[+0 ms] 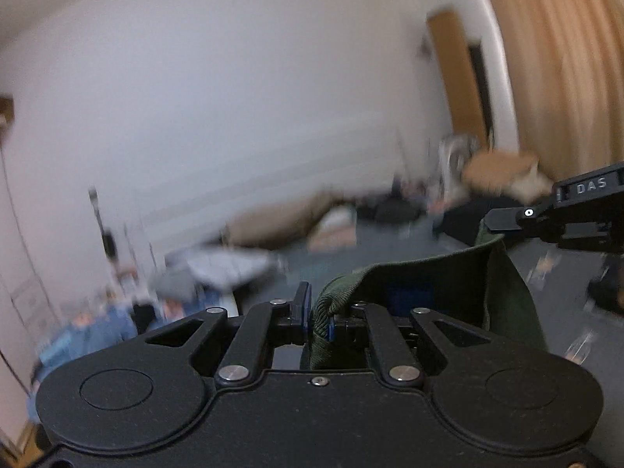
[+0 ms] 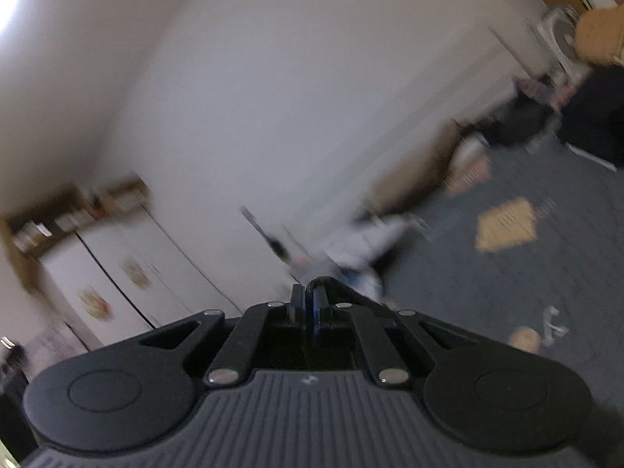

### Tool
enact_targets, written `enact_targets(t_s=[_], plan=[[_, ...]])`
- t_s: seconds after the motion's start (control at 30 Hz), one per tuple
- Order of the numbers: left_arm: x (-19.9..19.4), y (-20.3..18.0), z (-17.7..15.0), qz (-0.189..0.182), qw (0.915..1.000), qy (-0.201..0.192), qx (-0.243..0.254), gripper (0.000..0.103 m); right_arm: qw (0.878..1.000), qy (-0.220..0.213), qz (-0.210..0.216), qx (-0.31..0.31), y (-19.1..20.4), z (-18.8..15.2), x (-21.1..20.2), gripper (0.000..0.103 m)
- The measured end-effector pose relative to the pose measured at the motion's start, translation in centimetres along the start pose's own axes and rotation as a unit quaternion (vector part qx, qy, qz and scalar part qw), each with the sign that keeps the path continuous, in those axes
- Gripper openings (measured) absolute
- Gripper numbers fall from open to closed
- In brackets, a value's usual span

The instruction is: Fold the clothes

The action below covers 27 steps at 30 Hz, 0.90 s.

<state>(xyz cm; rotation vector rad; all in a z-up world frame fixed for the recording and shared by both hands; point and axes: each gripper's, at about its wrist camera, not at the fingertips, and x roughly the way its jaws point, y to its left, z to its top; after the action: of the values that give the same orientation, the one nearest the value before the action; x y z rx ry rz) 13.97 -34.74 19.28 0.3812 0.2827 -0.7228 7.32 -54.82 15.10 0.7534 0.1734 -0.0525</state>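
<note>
A dark green garment (image 1: 425, 280) with a ribbed hem hangs in the air between both grippers. My left gripper (image 1: 318, 318) is shut on its ribbed edge. The right gripper (image 1: 503, 222) reaches in from the right of the left wrist view and touches the garment's far upper corner. In the right wrist view my right gripper (image 2: 309, 304) has its jaws closed on a thin dark fold of cloth (image 2: 339, 288). Both views are blurred by motion and aim at the room's white wall.
Clothes lie in a blurred heap (image 1: 218, 269) on the grey carpet (image 2: 487, 284) by the wall. White cabinets (image 2: 117, 273) stand at left. A tan curtain (image 1: 561, 58) hangs at right. Cardboard pieces (image 2: 507, 224) lie on the floor.
</note>
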Motion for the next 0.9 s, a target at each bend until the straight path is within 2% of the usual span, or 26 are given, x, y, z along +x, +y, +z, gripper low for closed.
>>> enact_targets(t_s=[0.07, 0.13, 0.2, 0.23, 0.3, 0.33, 0.37, 0.4, 0.43, 0.5, 0.6, 0.7, 0.77, 0.9], plan=[[5.0, -0.5, -2.8, -0.005, 0.9994, 0.033, -0.012, 0.009, 0.999, 0.031, -0.026, -0.012, -2.5, -2.4, 3.1, 0.003], [8.2, 0.1, -6.4, -0.014, 0.9975, 0.059, -0.036, 0.009, 0.996, 0.059, -0.054, -0.03, -5.1, -4.9, 6.2, 0.003], [10.6, 1.4, -9.2, -0.013, 0.9935, 0.093, -0.064, 0.015, 0.991, 0.071, -0.094, -0.058, -5.5, -7.2, 6.6, 0.007], [11.3, 2.6, -10.6, -0.008, 0.9905, 0.114, -0.076, 0.017, 0.986, 0.067, -0.13, -0.081, -5.6, -8.0, 6.9, 0.008], [10.6, 4.9, -12.4, -0.001, 0.9877, 0.132, -0.084, 0.027, 0.977, 0.057, -0.166, -0.123, -5.8, -9.1, 7.7, 0.008], [9.8, 5.4, -12.8, -0.004, 0.9889, 0.124, -0.082, 0.032, 0.973, 0.056, -0.175, -0.142, -5.7, -9.5, 7.9, 0.011], [8.9, 5.8, -13.1, -0.007, 0.9902, 0.114, -0.079, 0.047, 0.969, 0.056, -0.181, -0.158, -5.6, -9.8, 8.0, 0.013], [8.1, 6.3, -13.4, -0.011, 0.9915, 0.105, -0.076, 0.061, 0.969, 0.057, -0.172, -0.166, -5.3, -9.8, 7.3, 0.019], [6.7, 6.7, -13.5, -0.01, 0.9928, 0.094, -0.074, 0.065, 0.97, 0.057, -0.159, -0.173, -5.0, -9.8, 6.5, 0.028], [4.1, 7.0, -13.2, -0.01, 0.9946, 0.073, -0.073, 0.065, 0.971, 0.064, -0.144, -0.178, -4.4, -10.4, 4.8, 0.042], [0.2, 7.7, -14.9, -0.015, 0.9926, 0.049, -0.11, 0.065, 0.978, 0.069, -0.12, -0.158, -4.0, -11.4, 1.6, 0.045], [-2.6, 6.7, -17.9, -0.016, 0.9913, 0.055, -0.118, 0.065, 0.984, 0.091, -0.097, -0.119, -4.7, -13.2, -0.3, 0.046], [-4.1, 5.6, -20.0, -0.014, 0.9906, 0.066, -0.12, 0.065, 0.984, 0.11, -0.085, -0.112, -4.6, -14.9, -1.6, 0.046], [-5.6, 3.3, -23.5, -0.003, 0.9906, 0.081, -0.11, 0.065, 0.978, 0.134, -0.065, -0.146, -3.0, -18.6, -3.8, 0.046]])
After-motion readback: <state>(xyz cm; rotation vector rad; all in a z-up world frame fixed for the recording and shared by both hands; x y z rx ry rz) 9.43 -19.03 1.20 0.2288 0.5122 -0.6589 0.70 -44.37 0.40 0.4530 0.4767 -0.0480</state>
